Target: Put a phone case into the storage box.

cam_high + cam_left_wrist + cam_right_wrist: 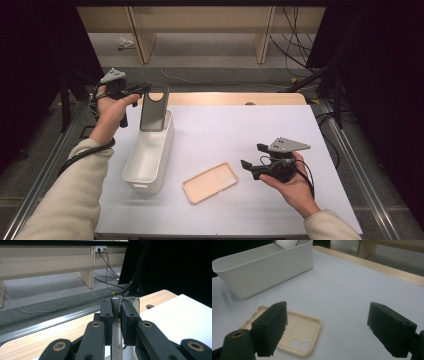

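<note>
- A grey phone case [153, 108] is held upright at about 10 o'clock in the high view, its long axis vertical and its lower end dipped into the far end of the white bin [141, 172].
- The case's round opening is seen at its top; which face is turned toward the camera cannot be told.
- The left gripper [144, 89] is clamped on the case's upper edge; in the left gripper view the thin case [117, 322] is seen edge-on, pinched between both jaws.
- The bottom of the grey case is hidden inside the bin.
- A beige phone case [210, 182] lies flat on the white table [260, 130] at 6 o'clock, hollow side up, its long axis running from 8 to 2 o'clock.
- The right gripper [251, 156] is held released, jaws wide apart, just at 3 o'clock of the beige case [292, 332], not touching it.
</note>
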`<state>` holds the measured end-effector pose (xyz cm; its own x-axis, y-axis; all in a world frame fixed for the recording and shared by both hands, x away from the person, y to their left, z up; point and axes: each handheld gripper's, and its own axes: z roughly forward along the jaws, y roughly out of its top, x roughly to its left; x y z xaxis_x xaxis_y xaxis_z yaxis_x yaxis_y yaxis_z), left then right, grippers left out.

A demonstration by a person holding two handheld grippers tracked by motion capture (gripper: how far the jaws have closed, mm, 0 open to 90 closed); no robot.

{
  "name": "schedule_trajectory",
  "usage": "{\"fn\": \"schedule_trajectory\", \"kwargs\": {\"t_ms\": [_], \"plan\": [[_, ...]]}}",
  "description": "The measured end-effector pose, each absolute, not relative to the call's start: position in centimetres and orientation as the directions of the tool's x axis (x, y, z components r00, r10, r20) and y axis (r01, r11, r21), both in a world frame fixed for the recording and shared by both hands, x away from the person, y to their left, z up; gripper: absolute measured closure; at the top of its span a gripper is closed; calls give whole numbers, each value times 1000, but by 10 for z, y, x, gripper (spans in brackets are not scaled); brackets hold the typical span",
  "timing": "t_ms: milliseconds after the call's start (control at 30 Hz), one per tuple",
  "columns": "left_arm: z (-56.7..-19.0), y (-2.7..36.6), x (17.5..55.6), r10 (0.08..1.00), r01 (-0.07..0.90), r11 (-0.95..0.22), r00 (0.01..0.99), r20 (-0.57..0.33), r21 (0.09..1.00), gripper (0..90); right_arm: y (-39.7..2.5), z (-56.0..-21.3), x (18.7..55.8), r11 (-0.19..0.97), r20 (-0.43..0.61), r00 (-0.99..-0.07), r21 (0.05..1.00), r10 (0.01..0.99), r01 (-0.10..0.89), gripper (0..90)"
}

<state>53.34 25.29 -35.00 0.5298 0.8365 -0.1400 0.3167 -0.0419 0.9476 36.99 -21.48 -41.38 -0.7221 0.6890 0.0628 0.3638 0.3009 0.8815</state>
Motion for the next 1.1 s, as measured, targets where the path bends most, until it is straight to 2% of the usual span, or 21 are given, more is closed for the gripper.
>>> {"fn": "schedule_trajectory", "kwargs": {"t_ms": [1100], "plan": [[-362, 246, 543, 834, 339, -45, 530, -152, 940, 810, -215, -414, 370, 297, 67, -722, 882, 689, 365, 172]]}}
